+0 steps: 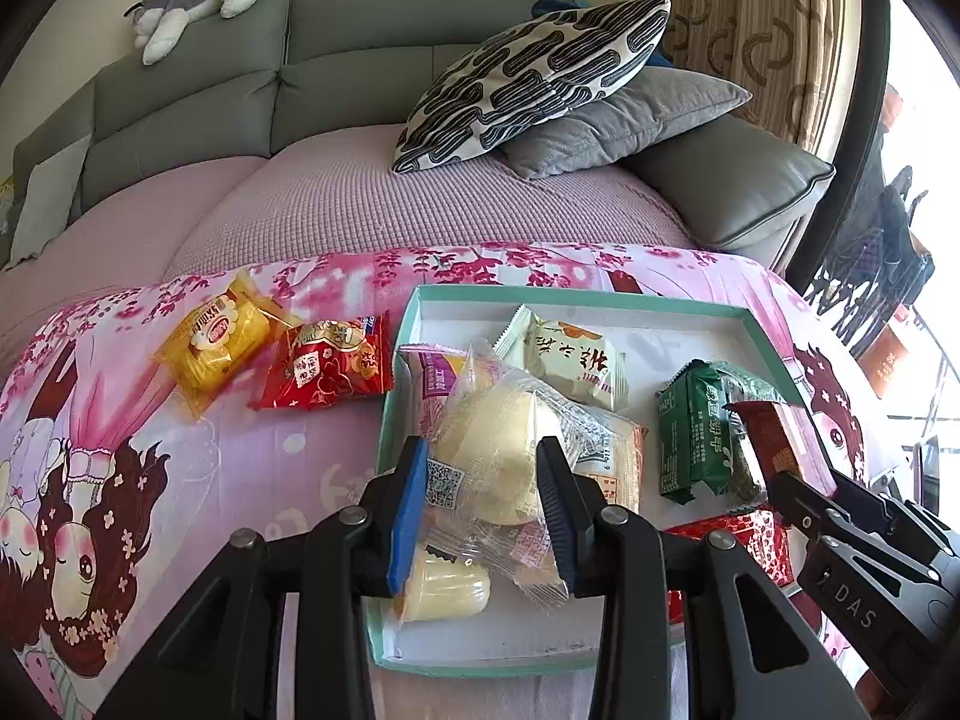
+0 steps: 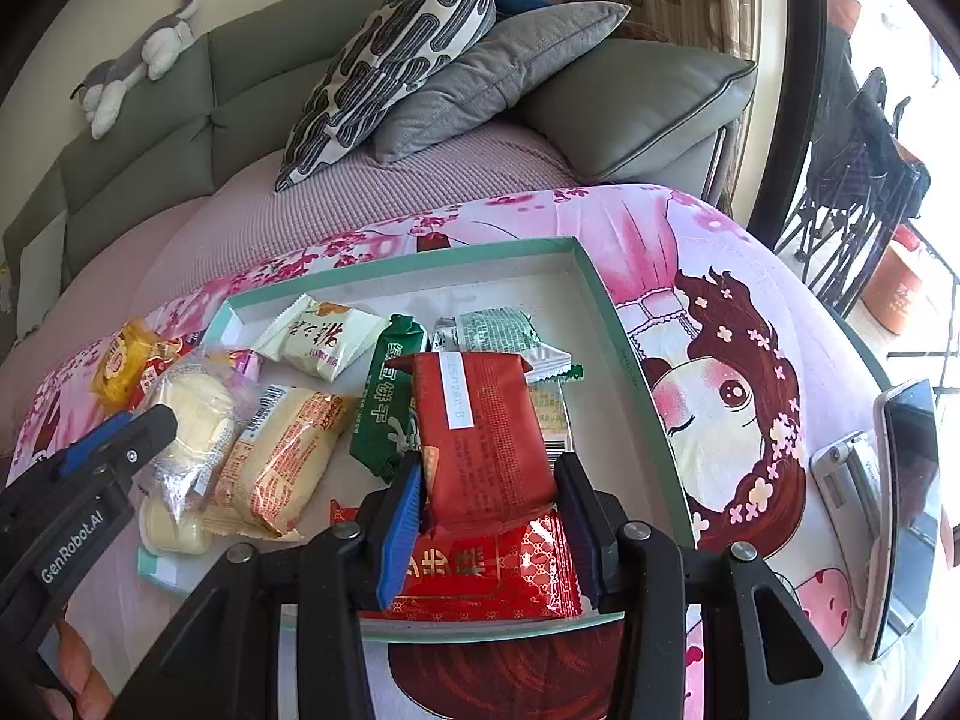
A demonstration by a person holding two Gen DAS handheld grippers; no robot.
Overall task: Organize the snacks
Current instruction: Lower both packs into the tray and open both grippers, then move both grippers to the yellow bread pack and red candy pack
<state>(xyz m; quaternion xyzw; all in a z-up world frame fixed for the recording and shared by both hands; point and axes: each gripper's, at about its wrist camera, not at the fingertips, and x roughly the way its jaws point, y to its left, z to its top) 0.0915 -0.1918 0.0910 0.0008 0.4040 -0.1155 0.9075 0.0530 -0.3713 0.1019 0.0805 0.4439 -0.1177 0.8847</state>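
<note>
A shallow teal-rimmed box (image 1: pixel 600 294) lies on the pink cartoon cloth. My left gripper (image 1: pixel 483 480) is shut on a clear-wrapped pale cake (image 1: pixel 492 444), held over the box's left half above a yellow jelly cup (image 1: pixel 444 588). My right gripper (image 2: pixel 489 480) is shut on a dark red pack (image 2: pixel 486 432) over the box's near right part, above a red patterned pack (image 2: pixel 492 570). In the box lie a white pack (image 2: pixel 324 339), green packs (image 2: pixel 384 408) and an orange bread pack (image 2: pixel 282 462). A yellow pack (image 1: pixel 216 342) and a red pack (image 1: pixel 327 369) lie on the cloth left of the box.
A phone (image 2: pixel 906 510) and a small silver device (image 2: pixel 846 474) lie on the cloth right of the box. Behind the table is a grey sofa with a pink cover, a patterned pillow (image 1: pixel 534 78) and a grey pillow (image 1: pixel 624 120). A plush toy (image 1: pixel 198 0) lies on the sofa back.
</note>
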